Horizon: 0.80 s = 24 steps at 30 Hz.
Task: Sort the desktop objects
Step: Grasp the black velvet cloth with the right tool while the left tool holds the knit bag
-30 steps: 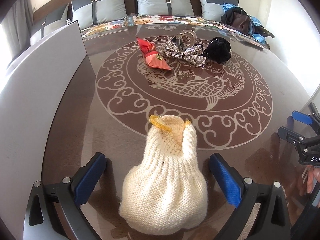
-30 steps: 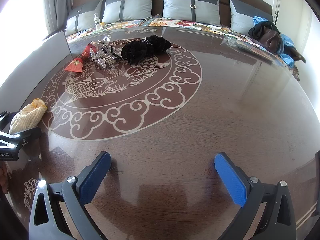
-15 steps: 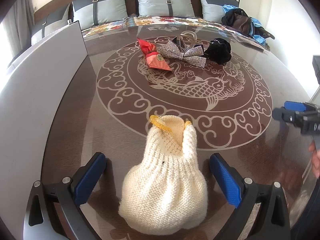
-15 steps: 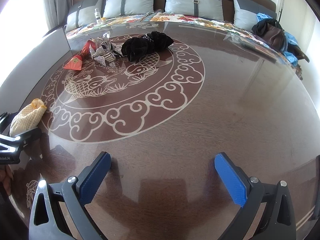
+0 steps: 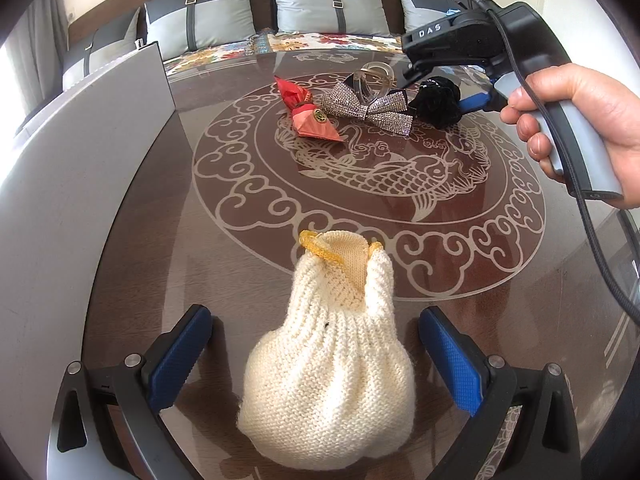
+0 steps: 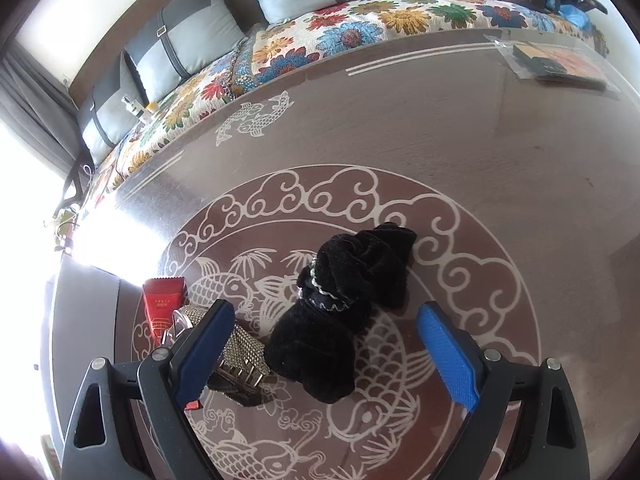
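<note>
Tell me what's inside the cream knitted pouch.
The cream knitted pouch gapes slightly at its yellow-trimmed mouth, showing only its own knit lining. Whatever fills its bulging body is covered by the knit.

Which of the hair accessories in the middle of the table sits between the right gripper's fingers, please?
The black velvet scrunchie; the rhinestone-covered silver bow clip lies outside the left finger, beside the red foil packet.

Pouch (image 5: 328,364) before bow (image 5: 366,108) on table (image 5: 500,280)
</note>
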### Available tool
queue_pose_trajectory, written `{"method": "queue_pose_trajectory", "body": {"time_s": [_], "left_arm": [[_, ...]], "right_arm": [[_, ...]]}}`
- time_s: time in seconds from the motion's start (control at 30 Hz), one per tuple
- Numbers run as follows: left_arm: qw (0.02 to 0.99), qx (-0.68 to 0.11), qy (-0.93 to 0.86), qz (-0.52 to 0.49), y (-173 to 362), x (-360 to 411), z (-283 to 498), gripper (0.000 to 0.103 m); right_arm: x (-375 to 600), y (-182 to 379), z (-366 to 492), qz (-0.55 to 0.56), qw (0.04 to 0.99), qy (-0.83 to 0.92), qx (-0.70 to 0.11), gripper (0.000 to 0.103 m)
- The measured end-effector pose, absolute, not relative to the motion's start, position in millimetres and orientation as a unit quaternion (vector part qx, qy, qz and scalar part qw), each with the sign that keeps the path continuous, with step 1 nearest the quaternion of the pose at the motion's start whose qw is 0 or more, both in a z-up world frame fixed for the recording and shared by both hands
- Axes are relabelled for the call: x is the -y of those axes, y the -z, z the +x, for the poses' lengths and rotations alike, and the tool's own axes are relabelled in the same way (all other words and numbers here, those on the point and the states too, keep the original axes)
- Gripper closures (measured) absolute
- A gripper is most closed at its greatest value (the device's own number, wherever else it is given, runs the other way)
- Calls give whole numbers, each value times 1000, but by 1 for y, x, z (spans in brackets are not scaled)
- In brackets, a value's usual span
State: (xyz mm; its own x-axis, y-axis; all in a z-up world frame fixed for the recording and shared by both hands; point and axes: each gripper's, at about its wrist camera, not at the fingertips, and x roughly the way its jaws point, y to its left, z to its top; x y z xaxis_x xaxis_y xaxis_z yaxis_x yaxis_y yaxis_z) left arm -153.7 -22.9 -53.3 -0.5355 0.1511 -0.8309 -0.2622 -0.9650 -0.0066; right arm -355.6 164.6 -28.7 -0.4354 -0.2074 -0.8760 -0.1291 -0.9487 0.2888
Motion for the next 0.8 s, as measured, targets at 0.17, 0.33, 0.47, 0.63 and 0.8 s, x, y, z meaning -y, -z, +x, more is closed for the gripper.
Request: {"method": "queue_pose_trajectory", "body": {"time_s": [0.17, 0.33, 0.47, 0.63, 0.8], "left_arm": [[117, -60, -875, -467, 53, 23, -154, 0], [117, -60, -875, -467, 52, 24, -155, 0], [117, -60, -875, -467, 52, 24, -155, 0], [117, -60, -875, -467, 52, 24, -155, 0], [117, -60, -875, -467, 52, 24, -155, 0]], "right_arm": [[-148, 25, -335, 505, 41, 861, 29, 66], [-158, 27, -261, 480, 89, 872, -40, 66], [-172, 31, -171, 473, 104, 873, -47, 65], [-162, 40, -118, 461, 93, 881, -52, 29], [-151, 49, -122, 455, 95, 883, -70, 10]]}}
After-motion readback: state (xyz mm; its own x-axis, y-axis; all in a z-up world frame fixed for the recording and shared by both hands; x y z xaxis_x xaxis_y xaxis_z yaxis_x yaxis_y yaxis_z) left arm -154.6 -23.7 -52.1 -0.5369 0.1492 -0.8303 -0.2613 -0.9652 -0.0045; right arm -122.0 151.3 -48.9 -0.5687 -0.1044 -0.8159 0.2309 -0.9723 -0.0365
